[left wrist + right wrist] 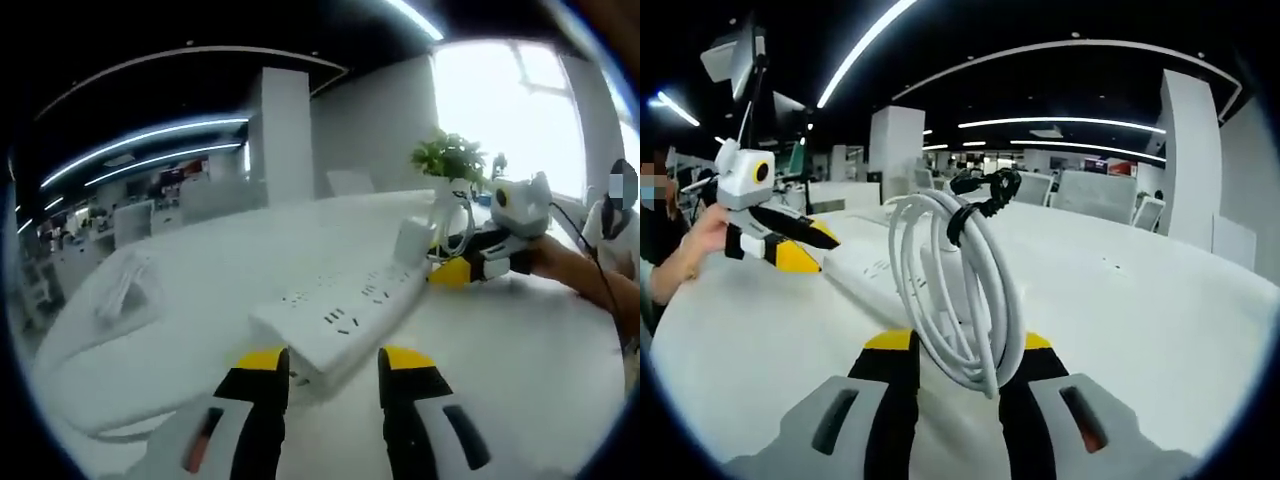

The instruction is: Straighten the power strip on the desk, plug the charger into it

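White power strip runs diagonally — left gripper open, right gripper clamps coiled cable.

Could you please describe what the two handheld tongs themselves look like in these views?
Left tongs: two black jaws capped in yellow, rising from light grey bodies, with a small red mark on one body. Right tongs: the same black jaws with yellow tips on grey bodies, a red mark on one side. Seen from across the desk, each has a thin black cable.

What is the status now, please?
Left gripper open, at the near end of the strip. Right gripper shut on coiled cable. Charger at the strip's far end. Plant behind it, not blocking.
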Demonstrator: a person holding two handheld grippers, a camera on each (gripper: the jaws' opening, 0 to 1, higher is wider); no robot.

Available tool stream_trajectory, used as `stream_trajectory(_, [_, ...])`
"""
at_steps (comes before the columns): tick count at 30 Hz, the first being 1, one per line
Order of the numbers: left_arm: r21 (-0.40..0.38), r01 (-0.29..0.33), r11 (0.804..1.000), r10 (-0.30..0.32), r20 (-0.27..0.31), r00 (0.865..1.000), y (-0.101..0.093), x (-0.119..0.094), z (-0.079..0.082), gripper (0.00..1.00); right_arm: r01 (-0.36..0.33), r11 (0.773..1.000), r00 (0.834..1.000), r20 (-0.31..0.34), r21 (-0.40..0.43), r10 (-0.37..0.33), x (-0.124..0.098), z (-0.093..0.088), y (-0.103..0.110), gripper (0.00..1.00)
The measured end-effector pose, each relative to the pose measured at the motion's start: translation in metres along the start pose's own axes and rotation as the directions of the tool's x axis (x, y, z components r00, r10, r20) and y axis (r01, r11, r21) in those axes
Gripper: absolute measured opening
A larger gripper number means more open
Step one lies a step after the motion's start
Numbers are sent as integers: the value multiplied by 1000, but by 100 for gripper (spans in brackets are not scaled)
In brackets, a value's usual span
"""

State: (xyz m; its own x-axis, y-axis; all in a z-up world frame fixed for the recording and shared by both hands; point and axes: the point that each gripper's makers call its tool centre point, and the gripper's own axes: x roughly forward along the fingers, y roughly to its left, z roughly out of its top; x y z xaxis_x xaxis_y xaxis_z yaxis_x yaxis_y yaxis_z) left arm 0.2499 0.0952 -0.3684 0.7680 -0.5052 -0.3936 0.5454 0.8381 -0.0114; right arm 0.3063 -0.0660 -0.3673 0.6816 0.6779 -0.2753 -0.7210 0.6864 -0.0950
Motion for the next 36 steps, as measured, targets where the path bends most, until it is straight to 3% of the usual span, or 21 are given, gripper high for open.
stream_trajectory(12, [29,7,1000,-7,-8,1000,7,8,1,38,18,1000,1000,-8,-4,-18,-1,-1,-1,26])
stream_trajectory(20, [59,-11,998,12,-6,1000,12,6,-2,31,22,1000,1000,-21,-16,-23,0,0,-3,25])
stream_trajectory(36, [61,-27,998,27,-9,1000,11,5,-7,34,7,999,999,-50,-34,-8,-6,-1,4,23])
